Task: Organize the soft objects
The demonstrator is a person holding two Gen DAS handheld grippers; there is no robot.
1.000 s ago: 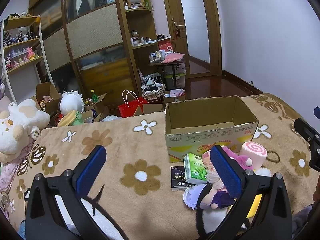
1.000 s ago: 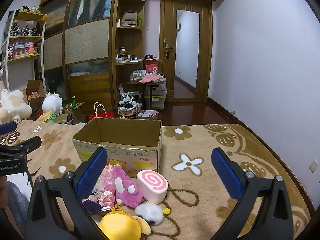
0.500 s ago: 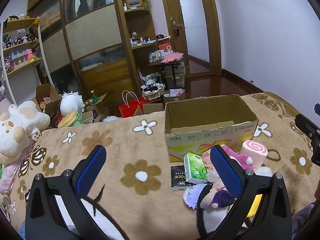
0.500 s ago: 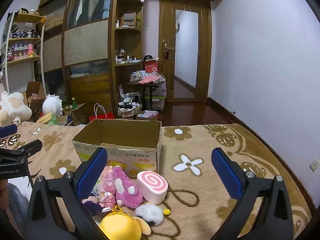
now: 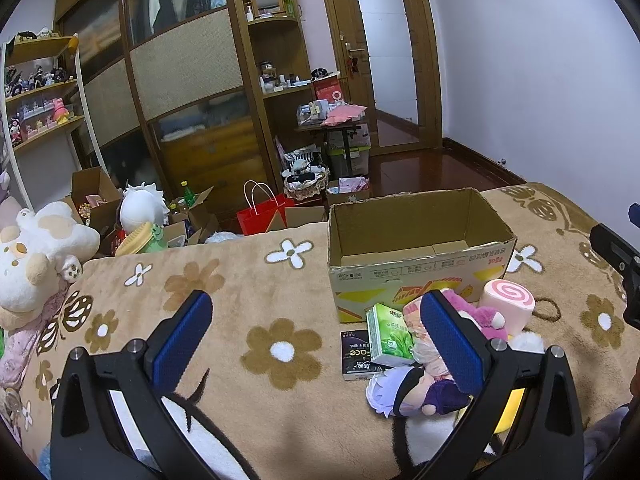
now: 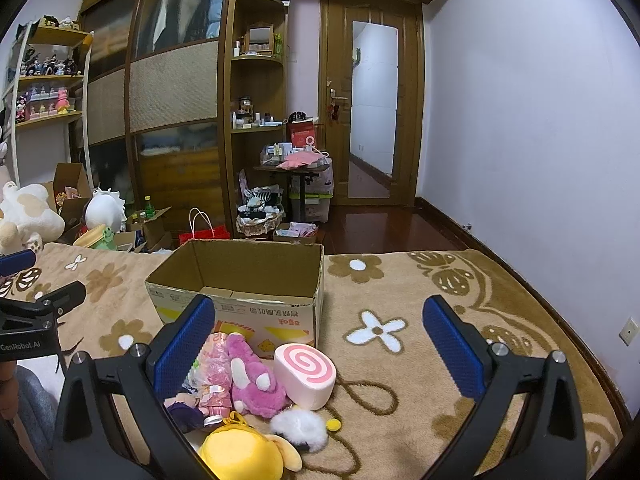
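Soft toys [image 6: 256, 384] lay in a small heap on the flowered blanket [image 5: 248, 280], just in front of the open cardboard box [image 5: 416, 248]. In the heap I could see a pink plush, a swirl-roll cushion [image 6: 306, 374] touching it on the right, a yellow plush [image 6: 240, 452] nearest to the person, a white fluffy piece [image 6: 300, 428] and a small doll with a purple body [image 5: 412, 390]. A green packet [image 5: 390, 334] and a dark flat box [image 5: 356, 354] stood at the left edge of the heap; these looked stiff, not soft.

Compared with one second before, almost nothing had changed. Both views had shifted only slightly, the toys lay in the same places, and the box held nothing that I could see. I judged that the sorting had not really begun and the person was only choosing a first toy.

The left gripper [image 5: 316, 332] hovered wide open and empty over the blanket, and the heap lay under its right finger and beyond it. The right gripper [image 6: 320, 340] was also wide open with nothing between its fingers; the toys lay low on its left side, close to its left finger, while the swirl-roll cushion was nearer to the middle. Neither gripper touched any toy. The box stood directly behind the heap, so a lift and a short carry forward would probably be enough.
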